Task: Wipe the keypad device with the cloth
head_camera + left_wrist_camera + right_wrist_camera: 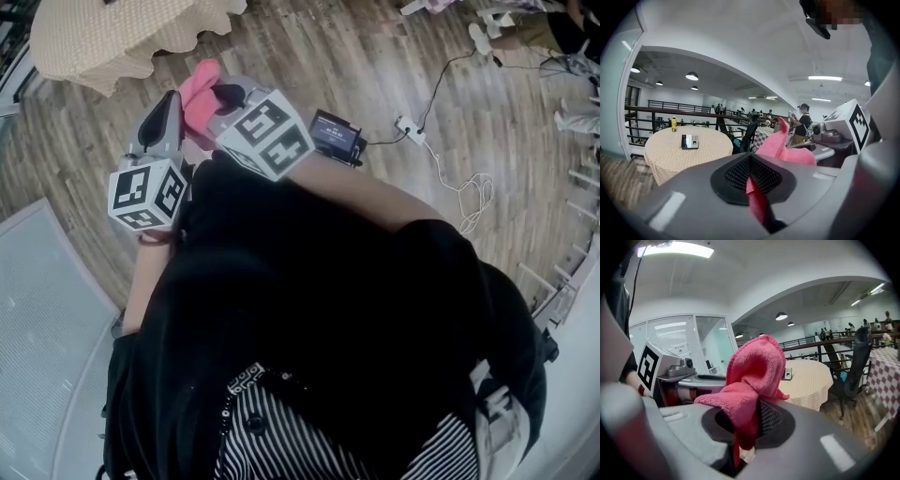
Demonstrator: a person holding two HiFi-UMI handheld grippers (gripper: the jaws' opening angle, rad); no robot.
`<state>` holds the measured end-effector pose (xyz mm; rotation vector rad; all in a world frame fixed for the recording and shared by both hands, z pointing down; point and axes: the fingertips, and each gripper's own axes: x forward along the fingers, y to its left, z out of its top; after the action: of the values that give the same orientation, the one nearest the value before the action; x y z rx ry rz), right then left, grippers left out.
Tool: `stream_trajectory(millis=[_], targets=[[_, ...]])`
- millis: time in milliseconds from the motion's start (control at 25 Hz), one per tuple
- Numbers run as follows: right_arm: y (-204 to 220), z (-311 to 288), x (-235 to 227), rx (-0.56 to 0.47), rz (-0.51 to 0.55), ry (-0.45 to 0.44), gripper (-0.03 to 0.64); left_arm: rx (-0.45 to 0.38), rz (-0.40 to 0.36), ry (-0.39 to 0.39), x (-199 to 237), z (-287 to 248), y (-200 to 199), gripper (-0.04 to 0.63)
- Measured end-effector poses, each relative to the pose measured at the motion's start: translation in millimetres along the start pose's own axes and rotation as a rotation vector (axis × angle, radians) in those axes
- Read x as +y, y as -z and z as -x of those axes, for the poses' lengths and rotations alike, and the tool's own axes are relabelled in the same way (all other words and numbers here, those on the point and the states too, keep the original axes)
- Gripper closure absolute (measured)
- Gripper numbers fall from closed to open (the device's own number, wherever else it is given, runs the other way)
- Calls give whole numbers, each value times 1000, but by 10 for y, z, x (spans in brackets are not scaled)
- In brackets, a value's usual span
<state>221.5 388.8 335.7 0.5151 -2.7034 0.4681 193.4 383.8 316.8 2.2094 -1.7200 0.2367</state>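
Left gripper (752, 177): jaws pressed together; a thin pink strip of the cloth (752, 366) is pinched in the seam between them.
Right gripper (744, 422): jaws closed on the cloth; most of it bunches up in a folded lump above the pads.
Cloth: pink and fluffy; in the head view it sits between the tips of the two grippers, which are held side by side in front of the person's chest.
Keypad device (689, 141): lies flat on the round table (665, 150), near the middle of the top; well apart from both grippers and from the cloth; not touched.
Table: covered with a cream patterned cover that hangs over the edge; a yellow bottle (673, 123) stands upright near its far rim, behind the device; in the head view only the cover's edge shows, top left.
Floor (375, 56): wood planks; a small black box with a screen (336, 133) lies on it just beyond the right gripper, with a white power strip (410, 128) and a loose cable near it.
Chair (855, 366): dark office chair, standing beside the table.
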Motion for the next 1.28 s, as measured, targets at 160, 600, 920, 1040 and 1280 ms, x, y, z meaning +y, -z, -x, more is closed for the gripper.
stream_trajectory(millis=[160,600,920,1040,1280], targets=[[-124,-341,-63,-6,-31,9,554,5,10,27,340,-119,-64,594],[-651,-1378,-24,33,-18,63,554,-2,40,70,1481,-291,-360,595],[-812,-1946,58,37,-15,115,554,-14,65,86,2095,-314,-394,595],[-899,-2251,3,33,-28,152,554,-21,69,84,2407,-422,-420,595],[-945,-2560,4,46,-37,162,555,-23,82,96,2716,-470,-400,595]])
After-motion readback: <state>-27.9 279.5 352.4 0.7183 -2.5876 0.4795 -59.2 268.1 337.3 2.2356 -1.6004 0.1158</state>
